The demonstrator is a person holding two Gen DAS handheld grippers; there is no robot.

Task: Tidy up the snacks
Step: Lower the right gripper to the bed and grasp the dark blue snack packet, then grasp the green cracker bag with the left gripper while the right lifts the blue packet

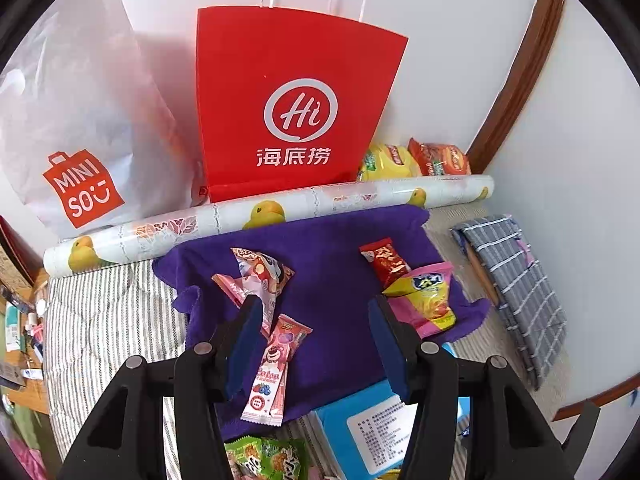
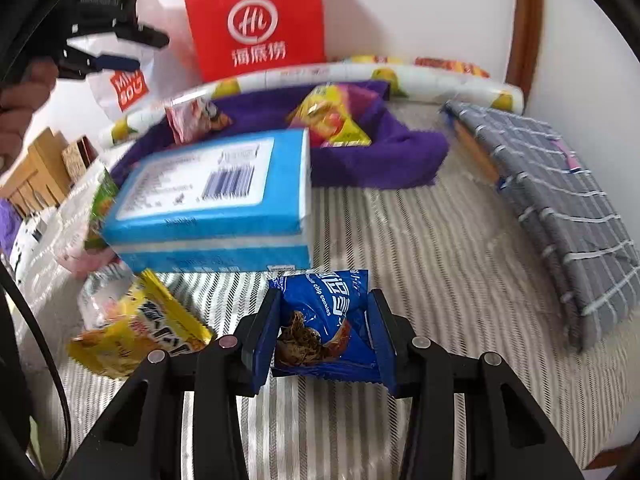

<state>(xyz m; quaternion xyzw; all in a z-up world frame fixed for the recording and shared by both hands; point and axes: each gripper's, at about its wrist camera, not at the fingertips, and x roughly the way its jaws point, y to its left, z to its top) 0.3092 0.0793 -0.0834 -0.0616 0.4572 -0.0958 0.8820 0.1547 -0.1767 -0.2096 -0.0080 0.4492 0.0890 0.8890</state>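
The right hand-held gripper [image 2: 325,336] is clamped on a blue cookie packet [image 2: 326,320], its pads pressing the packet's two side edges so the film buckles between them. I judge the packet light and crinkly, slick on the outside, with brittle chocolate-chip cookies within, so a firm hold on the sealed side seams seems safer than squeezing the middle. It is glossy blue with white lettering and a printed cookie, and sits low over the striped bed cover [image 2: 420,248]. At eleven o'clock from it lies a blue box [image 2: 212,196]; at nine o'clock a yellow snack packet [image 2: 136,328]. Beyond, toward twelve, a purple towel [image 2: 392,152] carries more snacks. The left hand-held gripper [image 1: 316,316] hangs with jaws apart and empty above that towel, a pink wafer bar [image 1: 276,364] below it.
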